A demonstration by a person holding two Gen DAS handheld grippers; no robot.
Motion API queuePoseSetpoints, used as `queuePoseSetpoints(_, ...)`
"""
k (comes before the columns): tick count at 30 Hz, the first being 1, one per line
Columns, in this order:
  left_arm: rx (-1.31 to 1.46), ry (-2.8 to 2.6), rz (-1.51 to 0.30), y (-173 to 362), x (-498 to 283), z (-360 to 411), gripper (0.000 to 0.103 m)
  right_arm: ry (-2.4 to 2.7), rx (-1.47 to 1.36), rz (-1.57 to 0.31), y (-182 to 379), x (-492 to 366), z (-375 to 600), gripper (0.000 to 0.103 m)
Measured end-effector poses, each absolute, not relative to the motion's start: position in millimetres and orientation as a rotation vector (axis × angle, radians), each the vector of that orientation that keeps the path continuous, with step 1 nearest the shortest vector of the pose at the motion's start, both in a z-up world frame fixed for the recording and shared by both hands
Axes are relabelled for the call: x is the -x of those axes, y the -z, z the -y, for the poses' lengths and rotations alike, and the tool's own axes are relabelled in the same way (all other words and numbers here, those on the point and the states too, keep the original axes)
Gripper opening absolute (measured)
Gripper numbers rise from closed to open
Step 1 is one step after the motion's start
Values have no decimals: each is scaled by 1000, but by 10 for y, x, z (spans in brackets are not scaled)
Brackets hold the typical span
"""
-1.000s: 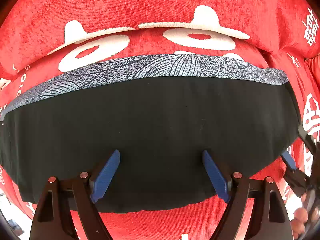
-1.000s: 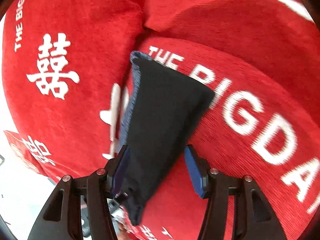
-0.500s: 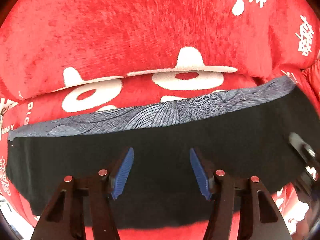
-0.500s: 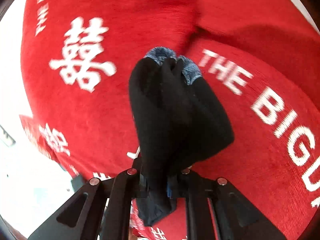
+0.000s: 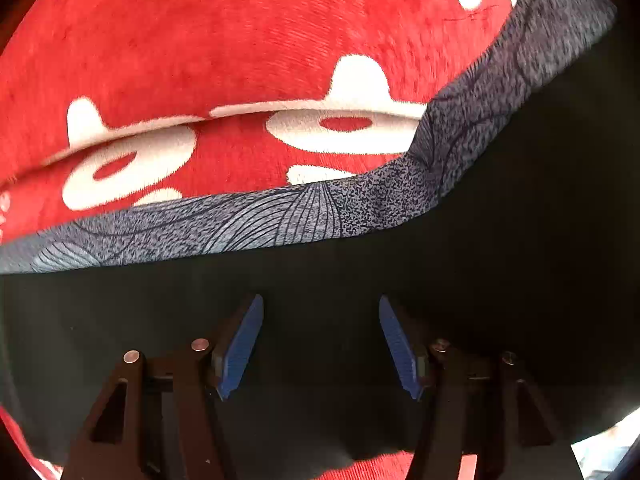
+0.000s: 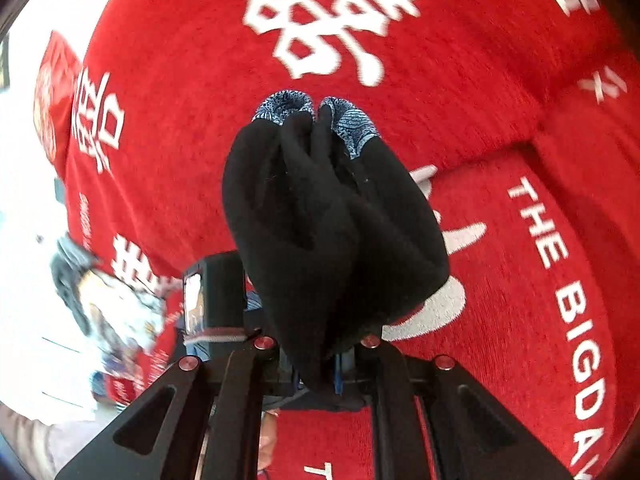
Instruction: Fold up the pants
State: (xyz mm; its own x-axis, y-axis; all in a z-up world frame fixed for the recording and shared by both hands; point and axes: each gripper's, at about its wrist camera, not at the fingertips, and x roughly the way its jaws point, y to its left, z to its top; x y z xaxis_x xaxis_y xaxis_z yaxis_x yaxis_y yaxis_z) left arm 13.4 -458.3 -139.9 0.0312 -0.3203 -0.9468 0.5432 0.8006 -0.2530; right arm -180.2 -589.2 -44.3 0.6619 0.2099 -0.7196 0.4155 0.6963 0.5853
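The black pants [image 5: 400, 280] with a grey patterned waistband [image 5: 248, 224] lie on a red sofa. In the left wrist view my left gripper [image 5: 320, 344] is open over the black cloth, its blue pads [image 5: 240, 344] apart and holding nothing. The right side of the pants rises up and off the seat. In the right wrist view my right gripper [image 6: 320, 364] is shut on a bunched end of the pants [image 6: 328, 224], which hangs lifted above the sofa, the waistband [image 6: 352, 124] at its far tip.
The red sofa cover [image 5: 200, 40] has white lettering and a backrest behind the seat. In the right wrist view the sofa's seat [image 6: 520, 280] lies below, and a black device [image 6: 212, 292] and blurred floor clutter [image 6: 108, 312] show at left.
My right gripper closed on the end of the pants and lifted it. The right side of the pants rose in the left view. My left gripper narrowed but stays open.
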Motion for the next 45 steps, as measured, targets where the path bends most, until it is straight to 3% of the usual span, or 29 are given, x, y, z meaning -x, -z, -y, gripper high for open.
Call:
queuePoseSetpoints(6,-120,615,-1342,1050,-536,3791,61,187,-508,-956,200,1467,5264,13)
queuePoseSetpoints(7,-114,588,-1338,1001,-639,3581,65,193,-459,-973,202,1402,5150,13)
queuePoseSetpoints(9,-97,532,-1327,926,-836,3147,77,200,-334,-1019,270,1225,4809,13)
queuePoseSetpoints(14,-109,428,-1329,875,-1140,2250,77,169,-165,-1132,756,846,4017,14)
queuePoseSetpoints(17,-98,399,-1353,914,-1203,1877,77,167,17,-1241,1249,652,3453,23)
queuePoseSetpoints(18,-85,400,-1361,922,-1213,1772,77,193,126,-1249,1350,635,3257,33)
queuePoseSetpoints(21,-56,425,-1374,965,-1137,1700,77,248,362,-1245,1411,676,2877,42)
queuePoseSetpoints(22,-48,439,-1382,951,-1131,1670,77,227,369,-1246,1377,687,2809,50)
queuePoseSetpoints(23,-36,461,-1394,942,-1118,1662,77,186,350,-1245,1304,724,2750,53)
queuePoseSetpoints(30,17,828,-1454,867,-931,2153,77,139,-85,-1226,744,976,3363,53)
queuePoseSetpoints(35,0,1032,-1531,988,-707,2644,76,270,-332,-1223,695,1057,4011,53)
queuePoseSetpoints(37,-15,1042,-1548,1017,-656,2711,65,287,-358,-1229,703,1087,4128,53)
queuePoseSetpoints(44,17,1018,-1634,1163,-687,2814,63,294,-434,-1226,750,1218,4265,53)
queuePoseSetpoints(45,15,1013,-1631,1177,-688,2826,47,297,-451,-1226,759,1233,4294,53)
